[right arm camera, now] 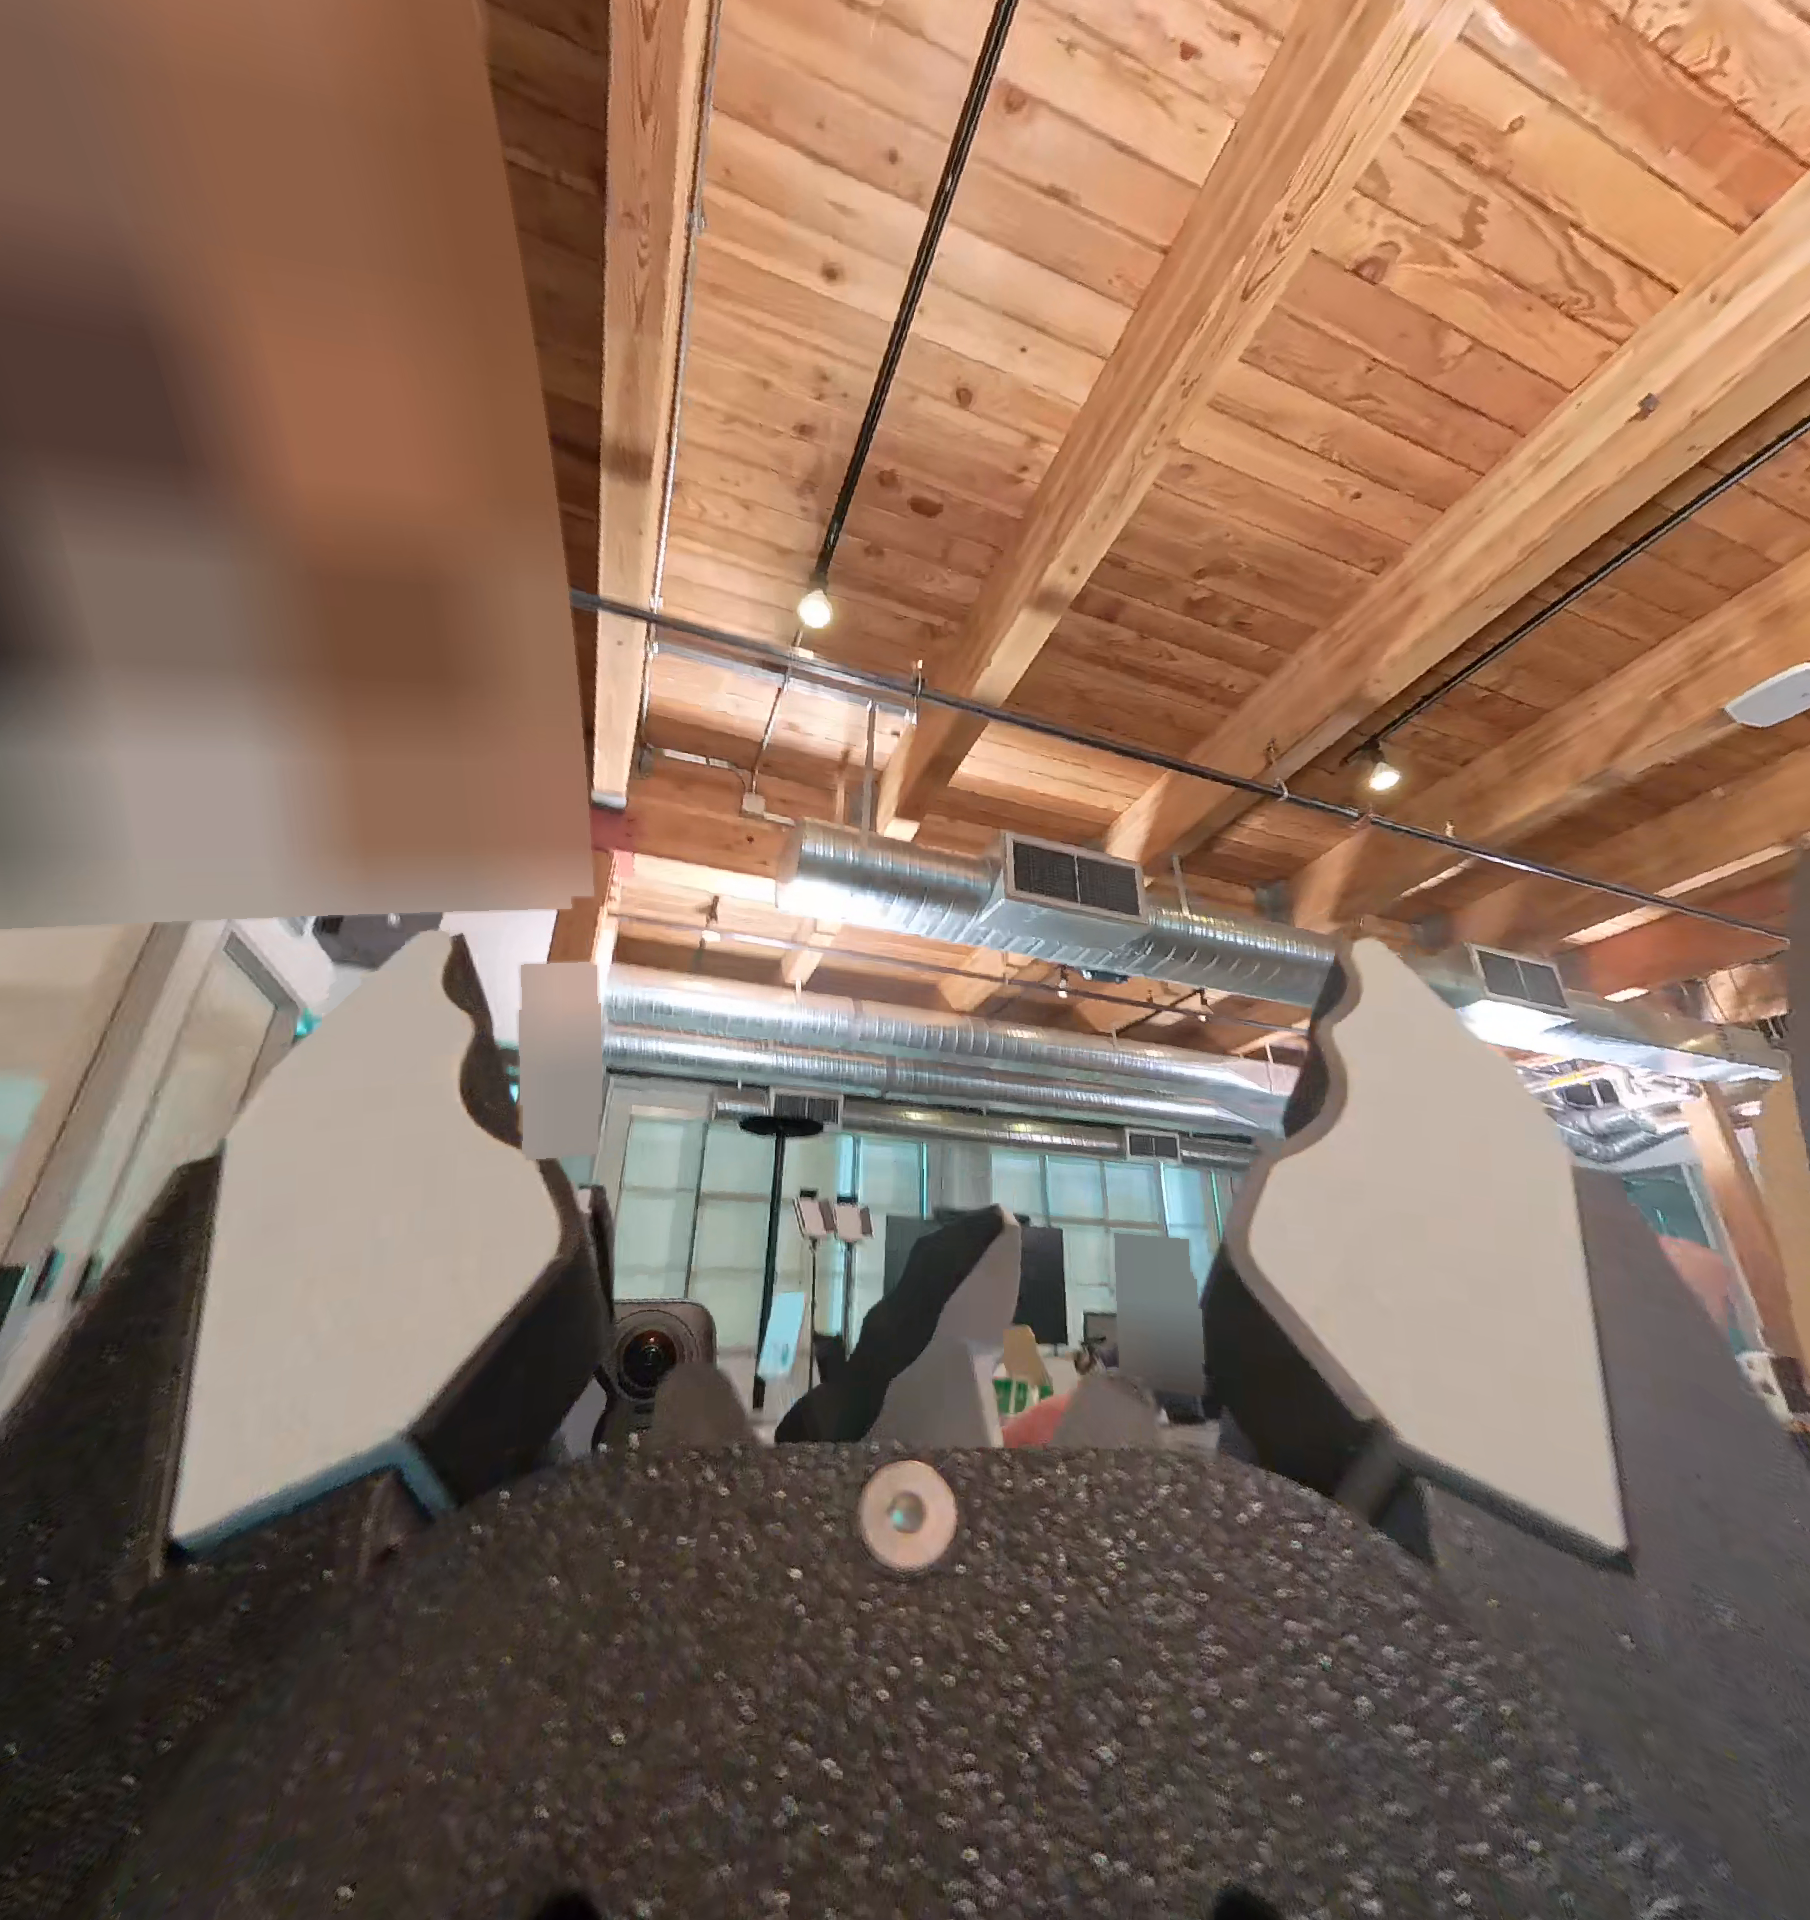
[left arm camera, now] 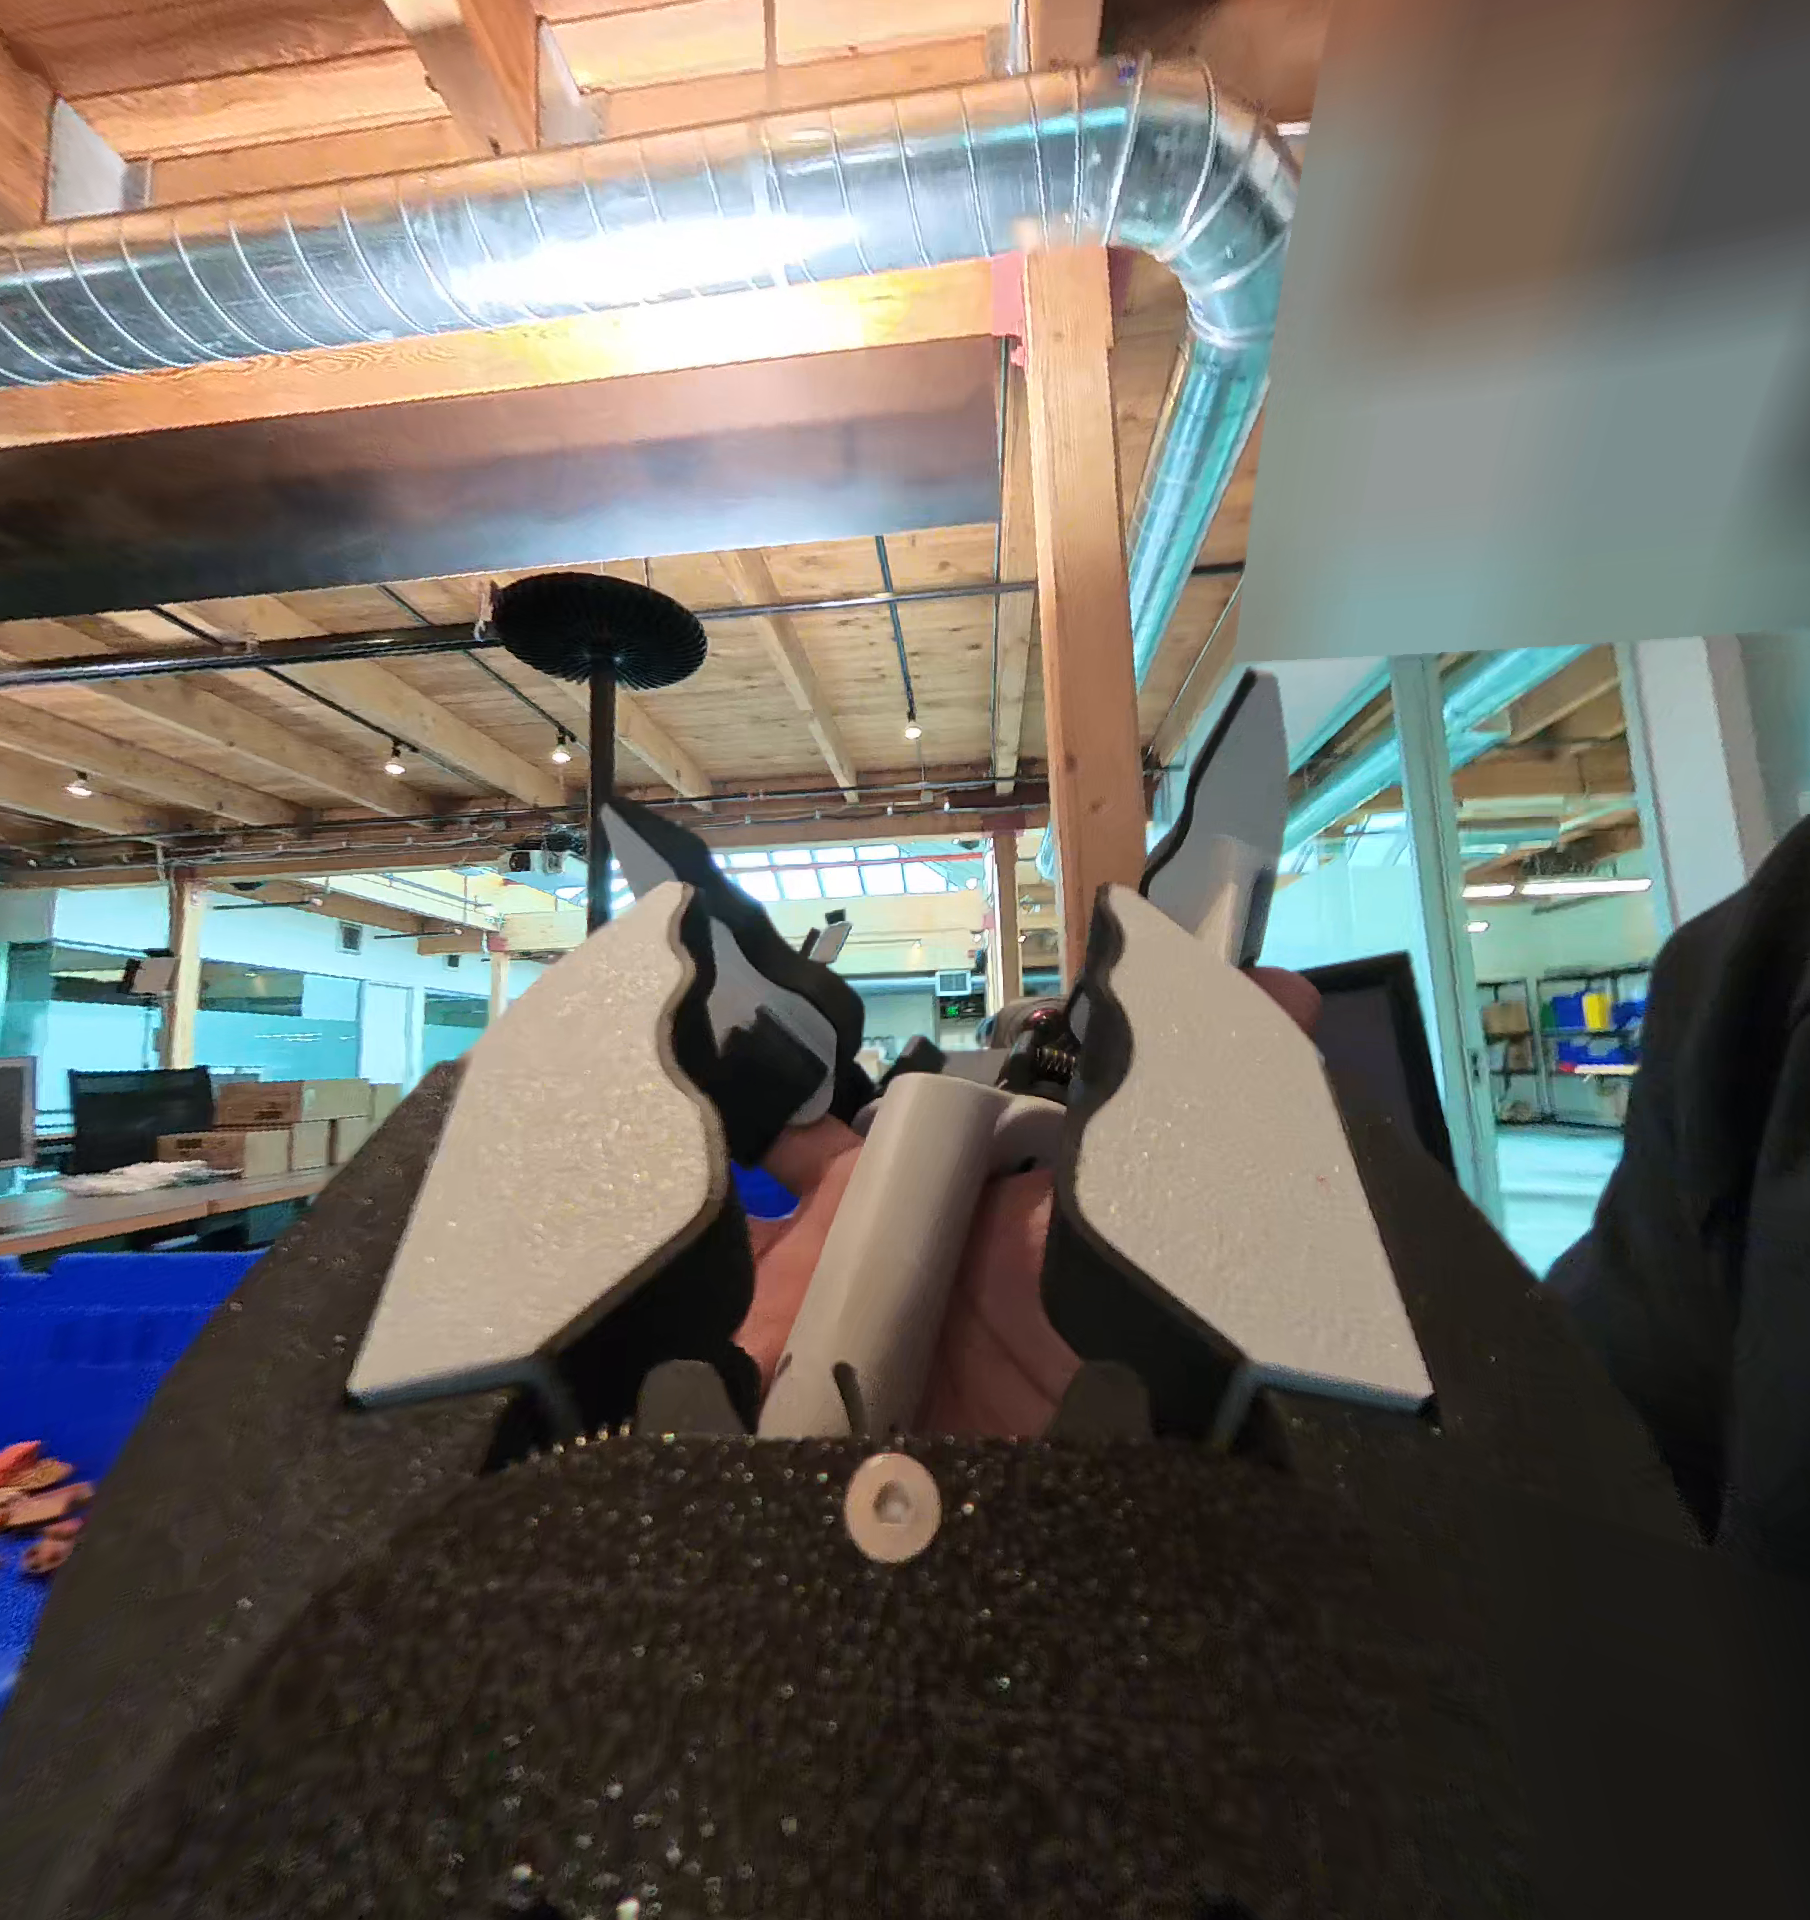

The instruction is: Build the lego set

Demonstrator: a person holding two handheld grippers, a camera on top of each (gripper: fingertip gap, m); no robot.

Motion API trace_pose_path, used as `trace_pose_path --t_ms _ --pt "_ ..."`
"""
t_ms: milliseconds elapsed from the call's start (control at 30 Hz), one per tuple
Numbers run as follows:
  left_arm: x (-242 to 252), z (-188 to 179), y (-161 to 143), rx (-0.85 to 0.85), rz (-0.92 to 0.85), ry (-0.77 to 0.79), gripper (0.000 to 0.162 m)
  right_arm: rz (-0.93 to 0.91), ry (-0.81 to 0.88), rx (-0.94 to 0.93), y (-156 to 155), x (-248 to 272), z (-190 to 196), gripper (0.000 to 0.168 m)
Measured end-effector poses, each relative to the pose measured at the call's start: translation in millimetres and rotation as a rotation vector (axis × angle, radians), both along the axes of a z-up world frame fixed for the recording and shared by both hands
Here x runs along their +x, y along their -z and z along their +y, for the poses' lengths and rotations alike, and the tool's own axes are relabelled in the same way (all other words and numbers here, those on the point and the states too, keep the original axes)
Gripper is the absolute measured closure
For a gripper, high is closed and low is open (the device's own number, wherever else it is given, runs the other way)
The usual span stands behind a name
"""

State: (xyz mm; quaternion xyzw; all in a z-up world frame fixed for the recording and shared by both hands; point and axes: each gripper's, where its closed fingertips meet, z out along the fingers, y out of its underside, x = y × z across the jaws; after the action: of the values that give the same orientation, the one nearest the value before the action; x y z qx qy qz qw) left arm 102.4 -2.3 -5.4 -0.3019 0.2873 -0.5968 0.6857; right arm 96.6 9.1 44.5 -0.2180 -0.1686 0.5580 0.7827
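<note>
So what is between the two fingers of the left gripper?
In the left wrist view the left gripper is open and grips nothing. Through its gap show the other gripper's grey handle and the hand holding it, farther off.

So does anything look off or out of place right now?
Yes: both claws point up at the ceiling, not at any work surface. The left claw and right claw are open and empty; loose pieces lie in a blue bin.

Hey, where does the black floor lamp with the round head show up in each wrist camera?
Left wrist view: the floor lamp stands large, left of centre, in the middle of the picture's height.
Right wrist view: the floor lamp is small and distant, just left of centre.
Shared landmark: the silver spiral duct overhead.
</note>
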Motion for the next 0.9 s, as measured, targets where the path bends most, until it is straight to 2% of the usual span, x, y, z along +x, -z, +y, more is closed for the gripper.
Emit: trace_pose_path --t_ms 133,233,333,400,467,533,700,767,900 --pt "3.4 1.7 1.2 -0.053 -0.027 0.041 0.100 0.014 -0.040 -0.026 1.4 7.3 0.7 0.037" --pt "15.1 -3.3 11.1 -0.115 0.032 0.117 0.108 -0.013 -0.198 -0.087 2.0 8.2 -2.6 0.059" --pt "3.9 -5.2 5.3 -0.202 -0.094 0.244 0.110 0.007 -0.218 -0.073 -1.1 16.4 -3.2 0.073" --pt "-11.7 -1.3 -2.9 -0.190 -0.216 0.210 0.105 -0.022 -0.146 -0.001 -0.2 23.3 -3.0 0.081" --pt "-27.3 12.1 -7.4 -0.165 -0.252 0.050 0.104 0.000 -0.055 0.013 4.5 31.2 -0.3 0.077" --pt "-42.1 18.5 -13.0 -0.132 -0.264 -0.047 0.104 -0.064 -0.026 -0.018 20.6 22.2 -0.8 0.070" --pt "-60.5 18.7 -26.7 -0.146 -0.365 -0.046 0.102 -0.227 -0.165 -0.101 64.6 -19.0 -20.1 0.069" --pt "-63.3 18.4 -29.2 -0.148 -0.403 -0.041 0.102 -0.284 -0.241 -0.124 73.0 -33.8 -28.3 0.068" --pt "-68.8 25.0 -27.8 -0.202 -0.459 -0.023 0.102 -0.323 -0.284 -0.131 75.6 -34.9 -32.3 0.071"
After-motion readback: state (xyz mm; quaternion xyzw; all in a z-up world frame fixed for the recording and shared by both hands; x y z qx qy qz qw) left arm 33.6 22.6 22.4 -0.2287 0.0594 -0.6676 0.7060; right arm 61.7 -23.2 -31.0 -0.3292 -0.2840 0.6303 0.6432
